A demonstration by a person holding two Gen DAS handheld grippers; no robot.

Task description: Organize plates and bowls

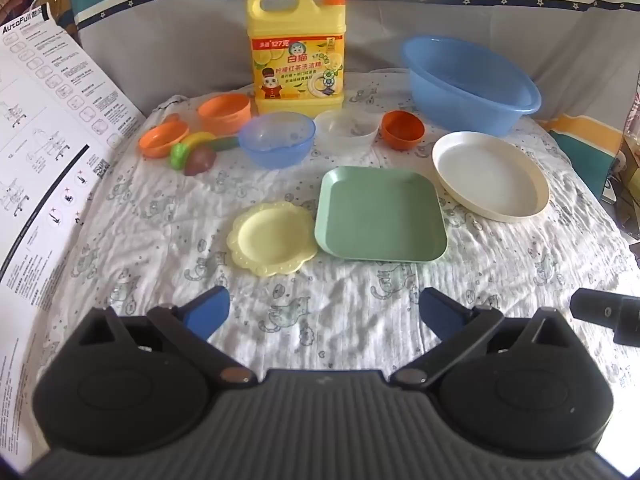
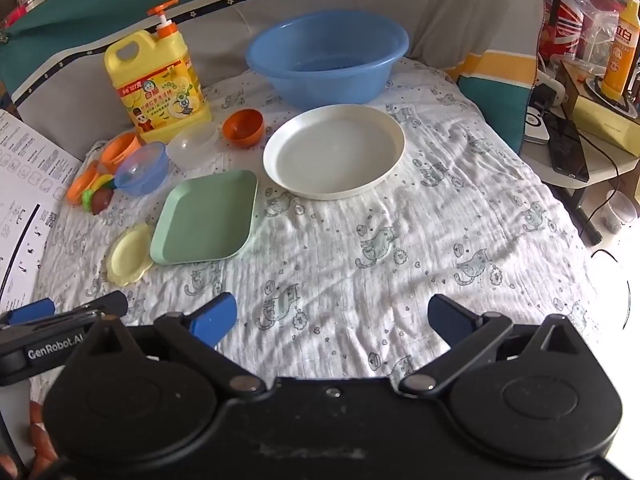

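Both grippers hung empty with jaws spread wide over the cat-print cloth (image 1: pixel 160 240), nothing between them. From the left gripper (image 1: pixel 324 312), the yellow scalloped plate (image 1: pixel 272 240) lay nearest, at about eleven o'clock, its edge touching the green square plate (image 1: pixel 380 216) at one o'clock. The right gripper (image 2: pixel 332 320) faced the white round plate (image 2: pixel 334 152) at twelve o'clock, well apart. The small bowls sat in a row beyond, before the blue basin (image 2: pixel 328 56). The left gripper looked better placed for the yellow plate.
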